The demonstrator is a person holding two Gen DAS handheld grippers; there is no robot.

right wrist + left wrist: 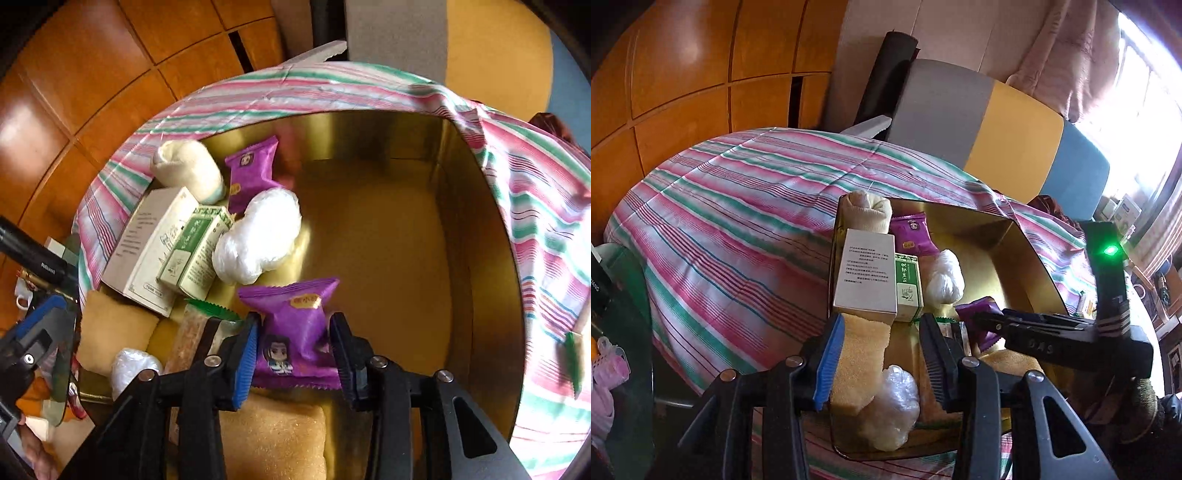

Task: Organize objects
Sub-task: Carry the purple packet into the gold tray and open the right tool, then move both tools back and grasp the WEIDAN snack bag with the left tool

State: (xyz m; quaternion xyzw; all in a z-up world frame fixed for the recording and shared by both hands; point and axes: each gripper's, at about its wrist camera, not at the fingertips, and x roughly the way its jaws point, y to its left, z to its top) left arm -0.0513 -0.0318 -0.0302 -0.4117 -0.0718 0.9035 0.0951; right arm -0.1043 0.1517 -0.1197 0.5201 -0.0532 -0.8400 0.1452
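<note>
A gold tin box (1015, 236) (480, 229) sits on a striped cloth. It holds a white carton (866, 271) (147, 243), a green carton (908, 288) (192, 254), a rolled cream towel (868, 212) (188, 171), a white plastic wad (945, 277) (258, 236), a purple snack packet (912, 236) (251, 173) and yellow sponges (858, 362) (273, 439). My right gripper (293, 350) is shut on a second purple snack packet (295, 325) over the box; it shows in the left wrist view (982, 325). My left gripper (882, 354) is open over a sponge and a second plastic wad (894, 402).
The striped cloth (738, 206) covers the table. A chair with grey, yellow and blue panels (997, 133) stands behind it. Orange wooden cabinets (683, 74) lie at the left. A green-edged packet (574, 362) lies on the cloth at the right.
</note>
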